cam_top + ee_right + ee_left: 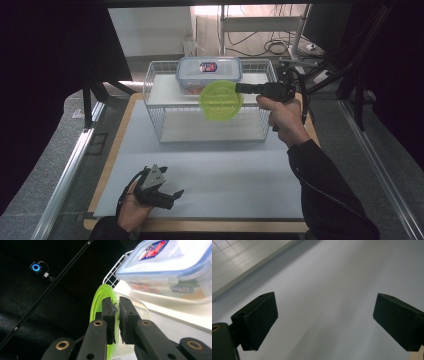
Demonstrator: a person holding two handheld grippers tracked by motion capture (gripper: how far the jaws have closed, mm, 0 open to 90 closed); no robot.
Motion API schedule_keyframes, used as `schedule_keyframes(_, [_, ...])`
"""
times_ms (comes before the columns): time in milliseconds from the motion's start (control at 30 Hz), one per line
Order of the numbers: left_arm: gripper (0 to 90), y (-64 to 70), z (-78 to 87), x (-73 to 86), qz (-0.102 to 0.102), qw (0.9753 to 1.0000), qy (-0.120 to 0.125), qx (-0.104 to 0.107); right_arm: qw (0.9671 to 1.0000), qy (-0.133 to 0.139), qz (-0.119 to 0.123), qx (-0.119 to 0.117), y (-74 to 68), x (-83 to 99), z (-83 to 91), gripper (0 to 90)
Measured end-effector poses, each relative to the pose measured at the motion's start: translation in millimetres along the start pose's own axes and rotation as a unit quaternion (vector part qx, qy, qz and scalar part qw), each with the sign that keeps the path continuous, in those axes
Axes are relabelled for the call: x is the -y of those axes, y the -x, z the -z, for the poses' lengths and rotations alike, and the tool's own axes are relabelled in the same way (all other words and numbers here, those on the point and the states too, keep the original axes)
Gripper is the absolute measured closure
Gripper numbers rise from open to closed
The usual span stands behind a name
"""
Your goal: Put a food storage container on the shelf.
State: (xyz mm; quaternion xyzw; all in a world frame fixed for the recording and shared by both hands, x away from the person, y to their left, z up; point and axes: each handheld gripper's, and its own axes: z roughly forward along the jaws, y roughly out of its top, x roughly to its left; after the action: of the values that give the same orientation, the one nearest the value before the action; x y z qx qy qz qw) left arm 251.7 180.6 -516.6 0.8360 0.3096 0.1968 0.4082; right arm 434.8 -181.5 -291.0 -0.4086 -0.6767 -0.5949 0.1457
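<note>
Light: dim surround, brightest at 12 o'clock behind the wire rack (210,102) | Table mat (210,175): evenly lit, pale, soft shadow under the rack | Sides: near-black at 9 and 3 o'clock | Left gripper view: jaws dark, soft-edged, slightly blurred | Right gripper view: green lid (98,305) glows, black backdrop, mild glare on the clear box lid (172,262)

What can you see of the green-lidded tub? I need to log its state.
The tub is a round, clear plastic container with a lime-green lid, closed. It is tipped on its side, lid facing the camera in the high view, held in the air before the wire rack. The right gripper pinches its rim; nothing else touches it.
</note>
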Motion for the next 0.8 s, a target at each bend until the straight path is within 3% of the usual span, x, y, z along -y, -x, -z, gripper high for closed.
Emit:
schedule_keyframes(433, [4.1, -1.5, 1.4, 0.2, 0.007, 1.0, 0.004, -0.001, 0.9994, 0.031, -0.011, 0.01, -2.5, -31.3, -0.7, 83.9])
schedule_keyframes(800, [4.1, -1.2, 1.3, 0.4, 0.008, 1.0, 0.004, 0.004, 0.9981, 0.056, -0.013, 0.021, -10.1, -58.4, -14.2, 83.9])
